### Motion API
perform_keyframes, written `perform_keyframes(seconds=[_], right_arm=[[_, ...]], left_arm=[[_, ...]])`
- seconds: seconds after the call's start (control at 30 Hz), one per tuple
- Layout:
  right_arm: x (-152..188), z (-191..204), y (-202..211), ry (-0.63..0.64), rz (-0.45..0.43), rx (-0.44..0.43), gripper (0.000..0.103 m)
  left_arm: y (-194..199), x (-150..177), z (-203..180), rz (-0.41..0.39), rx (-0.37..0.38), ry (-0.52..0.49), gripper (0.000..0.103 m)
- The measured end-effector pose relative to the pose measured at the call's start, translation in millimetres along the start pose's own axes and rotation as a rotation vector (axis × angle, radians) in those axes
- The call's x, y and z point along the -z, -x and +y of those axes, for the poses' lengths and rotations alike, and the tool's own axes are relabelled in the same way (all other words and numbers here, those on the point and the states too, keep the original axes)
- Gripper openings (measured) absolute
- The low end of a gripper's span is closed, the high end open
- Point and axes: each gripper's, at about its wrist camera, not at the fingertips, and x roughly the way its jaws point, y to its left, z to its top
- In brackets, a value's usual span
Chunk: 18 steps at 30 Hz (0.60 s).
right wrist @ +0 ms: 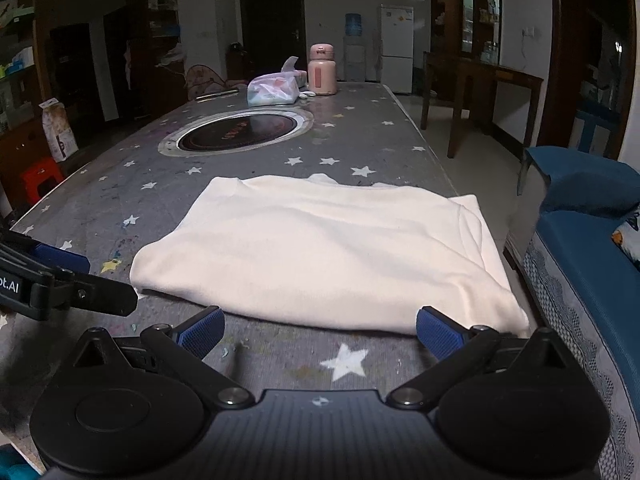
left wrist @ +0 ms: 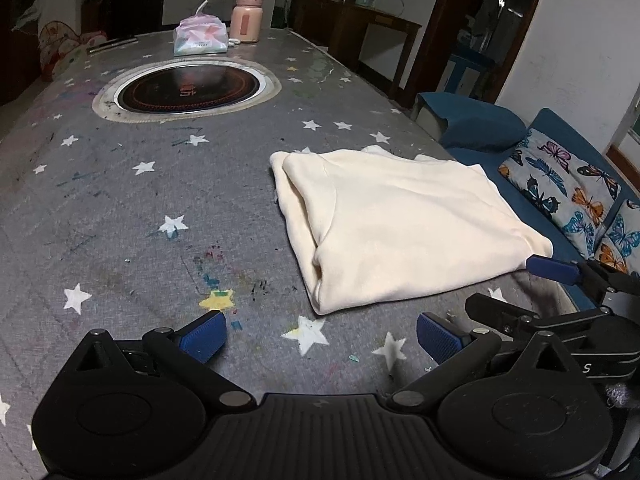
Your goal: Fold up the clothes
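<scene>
A folded cream garment [right wrist: 320, 248] lies flat near the front right edge of a grey star-patterned bench [left wrist: 120, 208], both pairs of tongs spread wide and gripping nothing. The left tongs [left wrist: 320, 338] sit above bare cloth to the garment's left; the right tongs [right wrist: 320, 332] face its near hem. Beyond it — an inset round cooktop [left wrist: 188, 90], a tissue pack [left wrist: 200, 38] and a pink flask [left wrist: 246, 16]. A blue sofa [right wrist: 592, 264] flanks the bench's right side.

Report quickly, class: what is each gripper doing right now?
Left gripper: open, holding nothing, near the cream garment.
Right gripper: open, empty, at the garment's near edge.
</scene>
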Motion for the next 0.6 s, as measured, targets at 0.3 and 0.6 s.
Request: perform_keyframes(seconds=[0.3, 0.6], right_arm=[[7, 1, 7, -0.044, 0.007, 0.018, 0.103], [12, 4, 15, -0.055, 0.001, 0.021, 0.103]], left_arm=[[2, 7, -4, 0.000, -0.010, -0.010, 0.103], [7, 12, -5, -0.002, -0.030, -0.005, 0.103]])
